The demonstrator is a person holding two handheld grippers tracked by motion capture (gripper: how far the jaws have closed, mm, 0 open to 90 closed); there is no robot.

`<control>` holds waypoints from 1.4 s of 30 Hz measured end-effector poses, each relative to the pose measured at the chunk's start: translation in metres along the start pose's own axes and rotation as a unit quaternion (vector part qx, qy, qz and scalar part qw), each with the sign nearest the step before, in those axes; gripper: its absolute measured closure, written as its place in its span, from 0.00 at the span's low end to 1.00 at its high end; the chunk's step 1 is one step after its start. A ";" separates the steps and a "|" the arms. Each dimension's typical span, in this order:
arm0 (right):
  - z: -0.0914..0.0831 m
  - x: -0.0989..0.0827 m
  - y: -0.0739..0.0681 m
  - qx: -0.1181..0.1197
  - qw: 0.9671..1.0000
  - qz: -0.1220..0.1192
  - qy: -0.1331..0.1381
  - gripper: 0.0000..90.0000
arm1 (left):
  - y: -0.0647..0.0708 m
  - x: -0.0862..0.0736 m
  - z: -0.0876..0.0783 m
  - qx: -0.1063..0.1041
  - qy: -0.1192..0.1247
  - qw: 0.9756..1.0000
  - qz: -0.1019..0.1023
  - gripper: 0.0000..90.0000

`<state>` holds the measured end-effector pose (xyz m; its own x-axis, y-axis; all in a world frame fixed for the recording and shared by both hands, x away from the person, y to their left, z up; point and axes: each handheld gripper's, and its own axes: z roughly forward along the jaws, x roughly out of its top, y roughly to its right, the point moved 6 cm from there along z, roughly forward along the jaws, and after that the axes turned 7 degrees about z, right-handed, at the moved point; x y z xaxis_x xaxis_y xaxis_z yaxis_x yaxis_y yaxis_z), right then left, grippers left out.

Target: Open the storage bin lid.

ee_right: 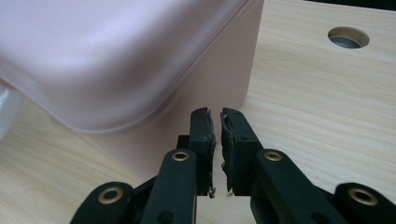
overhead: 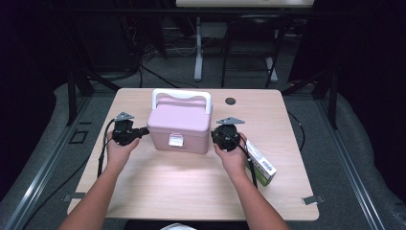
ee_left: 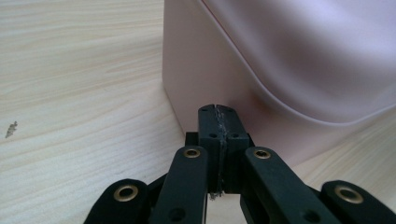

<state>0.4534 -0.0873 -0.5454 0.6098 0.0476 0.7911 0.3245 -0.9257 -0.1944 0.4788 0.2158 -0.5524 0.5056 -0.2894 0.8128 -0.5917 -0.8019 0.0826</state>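
A pink box (overhead: 179, 125) with a white handle (overhead: 182, 96) folded over its lid and a silver latch (overhead: 175, 140) on its near face stood on the surface (overhead: 191, 191), a little toward the far edge and roughly midway between the left and right edges. The left hand-held gripper (overhead: 142, 130) lay just beside the box's left wall, held by the person's left hand (overhead: 119, 148). In the left gripper view its pads (ee_left: 218, 135) were pressed flat together with nothing between them, the tips right at the lower part of the pink wall (ee_left: 196, 70); whether they touched it could not be told.

The right hand-held gripper (overhead: 216, 136) sat at the box's right wall, in the person's right hand (overhead: 234, 155). In the right gripper view its pads (ee_right: 205, 133) stood almost together, only a thin slit left between them and nothing in it, their tips close to the box's lower corner (ee_right: 233, 79). That gripper pinched nothing.

A small white and green carton (overhead: 262, 165) lay on the surface near the right edge, just beyond the right wrist. A round cable hole (overhead: 231, 101) showed near the far edge, right of the box.
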 end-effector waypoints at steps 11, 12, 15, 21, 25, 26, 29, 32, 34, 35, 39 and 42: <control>0.004 0.000 -0.007 -0.008 1.000 -0.013 0.006 1.00 | 0.007 -0.002 -0.004 0.014 -0.005 1.000 0.011 1.00; 0.004 0.000 -0.007 -0.005 1.000 -0.011 0.005 1.00 | 0.008 -0.003 -0.005 0.013 -0.007 1.000 0.012 1.00; 0.002 -0.001 -0.008 -0.006 1.000 -0.016 0.004 1.00 | 0.010 -0.004 -0.006 0.016 -0.006 1.000 0.009 1.00; -0.002 -0.003 -0.007 -0.011 1.000 -0.021 0.003 1.00 | 0.017 -0.005 -0.008 0.017 -0.009 1.000 0.019 1.00; -0.006 -0.005 -0.006 -0.011 1.000 -0.019 0.000 1.00 | 0.022 -0.008 -0.012 0.011 -0.012 1.000 0.024 1.00; -0.008 -0.007 -0.006 -0.011 1.000 -0.021 -0.001 1.00 | 0.023 -0.009 -0.012 0.011 -0.009 1.000 0.024 1.00; -0.011 -0.008 -0.006 -0.014 1.000 -0.022 -0.003 1.00 | 0.028 -0.011 -0.016 0.010 -0.015 0.999 0.030 1.00; -0.017 -0.012 -0.009 -0.020 0.999 -0.034 -0.008 1.00 | 0.032 -0.014 -0.019 0.010 -0.016 0.999 0.034 1.00; -0.021 -0.016 -0.010 -0.017 0.999 -0.037 -0.007 1.00 | 0.035 -0.017 -0.022 0.005 -0.016 0.999 0.033 1.00; -0.021 -0.016 -0.010 -0.017 0.999 -0.037 -0.007 1.00 | 0.035 -0.017 -0.022 0.005 -0.016 0.999 0.033 1.00; -0.027 -0.021 -0.012 -0.016 0.999 -0.041 -0.007 1.00 | 0.039 -0.019 -0.025 0.006 -0.013 0.999 0.031 1.00; -0.029 -0.022 -0.012 -0.016 0.999 -0.041 -0.007 1.00 | 0.041 -0.021 -0.027 0.005 -0.017 0.999 0.030 1.00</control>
<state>0.4149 -0.0879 -0.5441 0.5913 0.1294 0.7960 0.3508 -0.9300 -0.1094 0.4267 0.2032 -0.5502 0.4904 -0.3540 0.7963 -0.6147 -0.7882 0.0282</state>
